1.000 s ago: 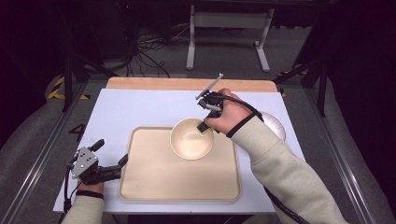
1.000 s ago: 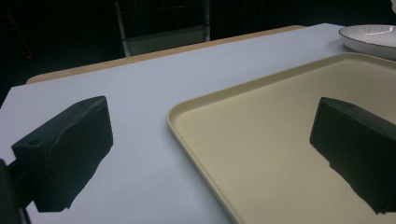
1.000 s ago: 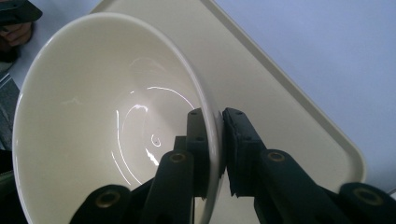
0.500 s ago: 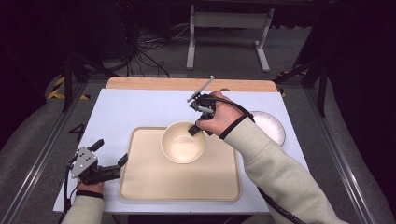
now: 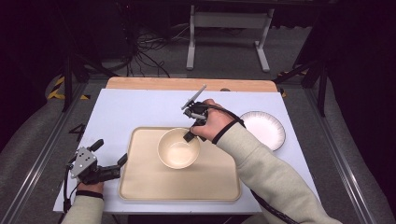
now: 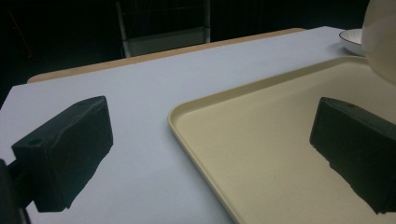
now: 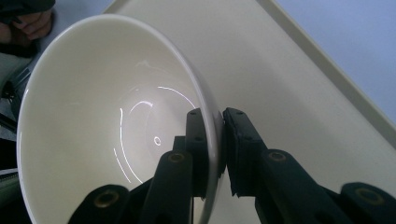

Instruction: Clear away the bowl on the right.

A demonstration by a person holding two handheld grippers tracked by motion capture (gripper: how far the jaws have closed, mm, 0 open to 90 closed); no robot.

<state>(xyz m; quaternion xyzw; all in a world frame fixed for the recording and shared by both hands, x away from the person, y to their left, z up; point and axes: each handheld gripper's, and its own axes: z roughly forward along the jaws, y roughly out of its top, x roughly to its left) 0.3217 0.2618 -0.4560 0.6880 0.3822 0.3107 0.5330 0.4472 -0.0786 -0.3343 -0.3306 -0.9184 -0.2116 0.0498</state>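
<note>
Looking down from the high view: right gripper (image 5: 188, 136) is at the near-right rim of the bowl (image 5: 178, 148), jaws pinched on that rim, one inside and one outside. Bowl is over the middle of the tray (image 5: 140, 182); can't tell from here if it's resting on it or lifted. Tray lies on the white table (image 5: 135, 109), toward the front edge. Right hand (image 5: 208, 122) sits just behind the bowl, a cable looping over the wrist. Plate (image 5: 264, 129) sits on the table to the right of the tray, apart from it. Left gripper (image 5: 112, 164) is at the tray's front-left corner, jaws spread wide, one over the table and the other reaching the tray edge. Nothing between them.

Left gripper view: both jaws far apart, holding nothing. Left jaw is over bare table, right jaw over the tray floor. Tray's rounded corner runs between them. Bowl's outer wall (image 6: 380, 37) shows at top right, with the plate's rim (image 6: 352, 39) just beside it at the edge.

Right gripper view: jaws closed tight on the bowl's rim (image 7: 208, 116), wall sandwiched between the pads. Bowl is tilted, its inside facing the camera, glossy and empty. Tray floor (image 7: 280, 74) is behind it; table (image 7: 345, 42) at top right. Left hand's fingers (image 7: 35, 23) show at top left.
</note>
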